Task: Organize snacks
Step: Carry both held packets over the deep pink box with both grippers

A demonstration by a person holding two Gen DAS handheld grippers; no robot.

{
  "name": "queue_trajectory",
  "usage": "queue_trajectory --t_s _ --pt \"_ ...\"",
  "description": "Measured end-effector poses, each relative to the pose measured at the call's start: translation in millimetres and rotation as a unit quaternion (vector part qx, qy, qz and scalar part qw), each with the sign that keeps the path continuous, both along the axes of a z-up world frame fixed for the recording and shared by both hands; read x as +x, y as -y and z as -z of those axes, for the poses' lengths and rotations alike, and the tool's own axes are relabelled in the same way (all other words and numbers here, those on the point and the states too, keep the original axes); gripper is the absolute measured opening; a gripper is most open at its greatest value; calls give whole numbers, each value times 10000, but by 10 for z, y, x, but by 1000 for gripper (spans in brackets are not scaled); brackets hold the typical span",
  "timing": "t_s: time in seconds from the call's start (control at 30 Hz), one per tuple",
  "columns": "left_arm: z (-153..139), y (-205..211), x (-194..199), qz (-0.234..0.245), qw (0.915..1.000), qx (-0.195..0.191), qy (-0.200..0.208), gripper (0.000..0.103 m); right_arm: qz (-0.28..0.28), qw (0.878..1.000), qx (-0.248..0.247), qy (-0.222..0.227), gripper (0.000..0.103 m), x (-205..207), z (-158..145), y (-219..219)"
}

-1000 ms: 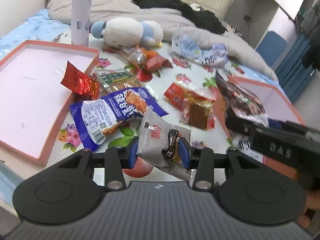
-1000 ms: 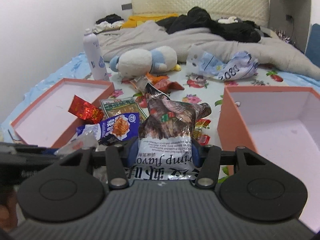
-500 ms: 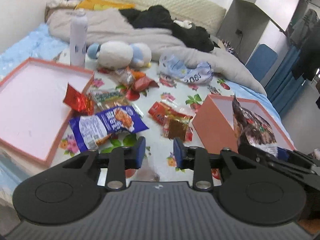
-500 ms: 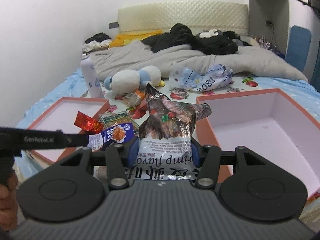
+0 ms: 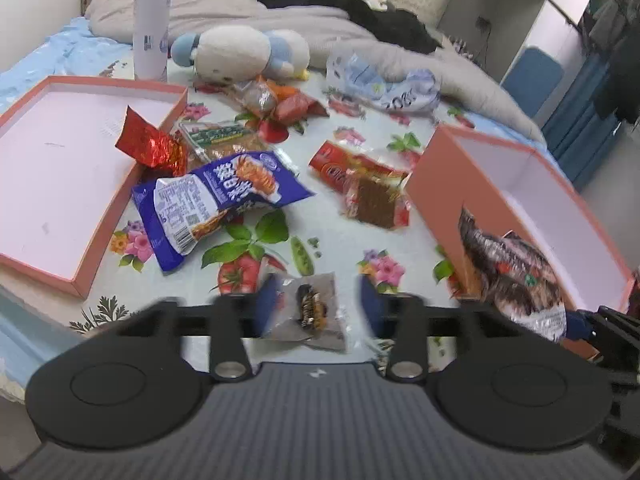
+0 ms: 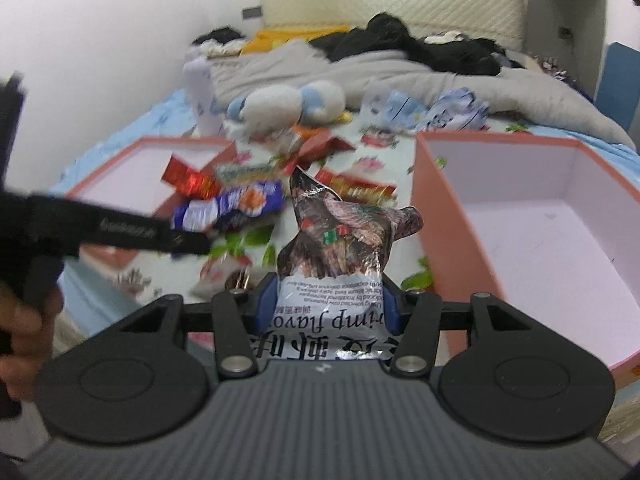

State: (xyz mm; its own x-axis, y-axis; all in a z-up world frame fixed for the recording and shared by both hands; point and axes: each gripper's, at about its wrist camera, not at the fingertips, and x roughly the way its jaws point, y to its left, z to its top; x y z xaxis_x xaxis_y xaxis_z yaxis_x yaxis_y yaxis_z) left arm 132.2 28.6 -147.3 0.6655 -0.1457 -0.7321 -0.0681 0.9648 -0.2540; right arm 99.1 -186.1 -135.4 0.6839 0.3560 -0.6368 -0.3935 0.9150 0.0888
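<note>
My left gripper hovers low over the flowered cloth with its jaws opening. A small grey packet lies flat on the cloth between the blurred fingers, and neither pad presses on it. My right gripper is shut on a dark shrimp-flavour snack bag, which stands upright. In the left wrist view that bag hangs just in front of the deep orange box. The same box sits right of the bag in the right wrist view. Loose snacks lie mid-cloth: a blue packet, red foil packet, red-and-brown packets.
A shallow orange lid lies at the left. Behind the snacks are a plush toy, a white spray bottle, a crumpled plastic bag and a grey blanket. A person's hand grips the left tool.
The left gripper let go of the grey packet, which now lies on the cloth; its jaws narrowed, then widened. The right gripper carried the bag closer to the deep box.
</note>
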Motion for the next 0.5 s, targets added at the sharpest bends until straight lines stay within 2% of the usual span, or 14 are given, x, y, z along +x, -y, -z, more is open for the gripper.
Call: queue_trajectory --t_s 0.07,0.1,0.17,0.27,0.5 --pt "78 -18 39 -13 9999 132 19 77 -70 9999 -84 -51 54 -12 60 -46" --pt "123 -18 69 47 9998 182 -4 79 -77 9999 -104 -58 54 -15 78 -57" --pt "239 -26 159 86 9995 236 -171 80 -47 9999 -123 -78 54 -11 105 -59" --pt "405 -26 296 204 9992 85 -334 84 61 9998 -180 -104 54 25 139 -39" --pt "735 86 513 413 9970 206 -620 86 318 9990 -172 -263 54 88 225 42"
